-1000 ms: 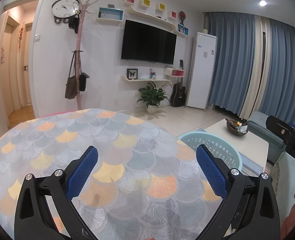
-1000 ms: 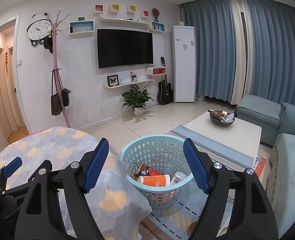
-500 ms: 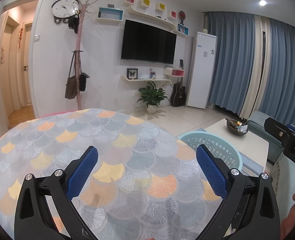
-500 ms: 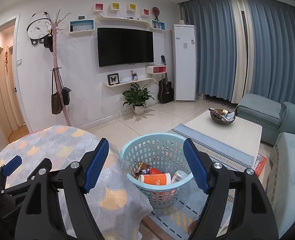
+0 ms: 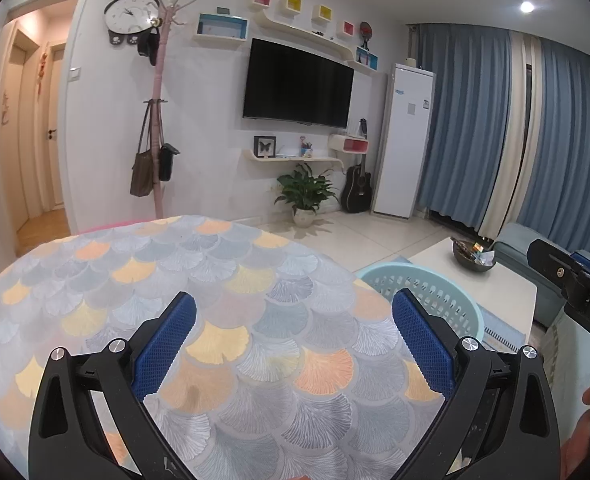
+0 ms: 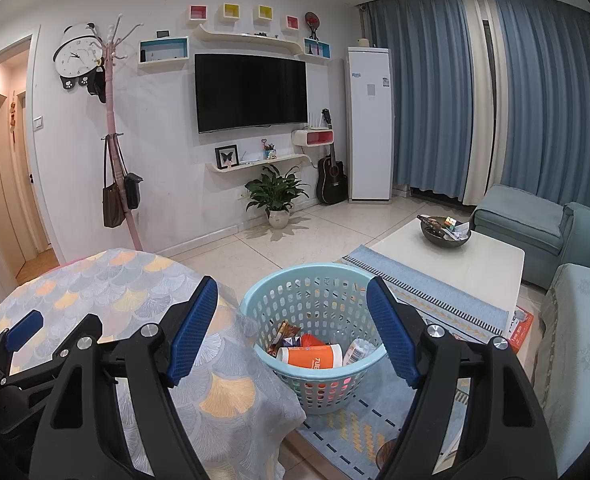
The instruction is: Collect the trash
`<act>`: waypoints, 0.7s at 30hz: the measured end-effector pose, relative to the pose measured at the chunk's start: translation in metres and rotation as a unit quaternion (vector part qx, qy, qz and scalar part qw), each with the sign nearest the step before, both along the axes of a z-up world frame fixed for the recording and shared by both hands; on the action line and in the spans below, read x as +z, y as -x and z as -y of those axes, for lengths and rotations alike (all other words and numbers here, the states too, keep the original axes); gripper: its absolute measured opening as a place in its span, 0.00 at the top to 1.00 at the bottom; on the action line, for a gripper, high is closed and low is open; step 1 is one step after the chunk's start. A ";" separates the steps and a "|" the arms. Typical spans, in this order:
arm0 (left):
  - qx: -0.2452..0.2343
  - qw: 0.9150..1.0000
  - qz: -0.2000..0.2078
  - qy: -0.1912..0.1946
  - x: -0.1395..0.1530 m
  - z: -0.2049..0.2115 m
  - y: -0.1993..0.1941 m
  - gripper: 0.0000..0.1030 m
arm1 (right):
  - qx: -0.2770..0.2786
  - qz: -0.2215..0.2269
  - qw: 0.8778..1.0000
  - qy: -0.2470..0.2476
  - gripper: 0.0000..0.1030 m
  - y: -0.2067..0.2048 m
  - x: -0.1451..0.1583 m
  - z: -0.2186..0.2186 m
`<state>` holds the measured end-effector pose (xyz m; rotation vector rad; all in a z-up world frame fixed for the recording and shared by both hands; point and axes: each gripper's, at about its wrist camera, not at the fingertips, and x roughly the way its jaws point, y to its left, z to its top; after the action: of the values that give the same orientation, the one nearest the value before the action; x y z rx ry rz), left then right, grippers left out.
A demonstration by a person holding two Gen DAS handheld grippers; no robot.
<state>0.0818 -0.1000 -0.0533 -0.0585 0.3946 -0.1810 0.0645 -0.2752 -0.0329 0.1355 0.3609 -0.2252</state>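
Observation:
A pale blue laundry-style basket (image 6: pixel 295 286) stands on the floor beside the round table (image 6: pixel 143 284). Inside it lie an orange can (image 6: pixel 311 357), a dark snack wrapper (image 6: pixel 283 334) and a crumpled white packet (image 6: pixel 357 350). My right gripper (image 6: pixel 293 300) hangs open above the basket with nothing between its blue pads. My left gripper (image 5: pixel 295 314) is open over the scale-patterned tablecloth (image 5: pixel 175 272), also holding nothing. The basket's rim (image 5: pixel 427 274) shows past the table's right edge in the left wrist view. The left gripper's fingers (image 6: pixel 25 326) also show at the lower left of the right wrist view.
A white coffee table (image 6: pixel 475 264) with a dark bowl (image 6: pixel 446 233) of small items stands right of the basket on a blue rug (image 6: pixel 379 412). Teal sofas (image 6: pixel 575 320) fill the right side. A coat stand (image 6: pixel 115 152), potted plant (image 6: pixel 277 196) and guitar (image 6: pixel 332 178) line the far wall.

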 end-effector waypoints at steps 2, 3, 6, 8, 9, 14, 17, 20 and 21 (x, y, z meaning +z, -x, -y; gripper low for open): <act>-0.001 1.000 0.000 -0.001 0.000 0.000 0.000 0.07 | 0.000 0.000 1.000 0.000 0.29 0.000 -0.001 -0.001; -0.001 1.000 0.000 0.000 0.000 0.000 0.000 0.07 | 0.000 0.000 1.000 0.000 0.29 0.000 -0.001 -0.001; 0.000 1.000 -0.001 0.000 0.000 0.001 0.000 0.07 | 0.000 0.000 1.000 0.000 0.29 0.000 -0.001 0.000; 0.000 1.000 0.000 0.000 0.000 0.000 0.000 0.07 | 0.000 0.000 1.000 0.000 0.29 0.000 0.000 0.000; 0.000 1.000 0.000 -0.001 0.000 0.000 0.000 0.07 | 0.000 0.000 1.000 0.000 0.29 0.000 -0.001 0.000; 0.000 1.000 0.000 -0.001 0.000 0.000 0.000 0.07 | 0.000 0.000 1.000 0.000 0.29 0.000 0.000 0.000; 0.003 1.000 0.002 -0.002 0.000 0.000 0.000 0.07 | 0.000 0.000 1.000 0.000 0.29 0.000 0.000 0.000; 0.007 1.000 0.001 0.000 -0.001 -0.001 -0.001 0.07 | 0.000 0.000 1.000 -0.002 0.29 0.000 -0.001 0.001; 0.008 1.000 0.000 0.001 -0.001 -0.001 -0.001 0.07 | -0.001 0.000 1.000 -0.002 0.29 0.000 -0.002 0.000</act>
<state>0.0833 -0.0987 -0.0545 -0.0625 0.3935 -0.1660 0.0645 -0.2755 -0.0345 0.1404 0.3606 -0.2257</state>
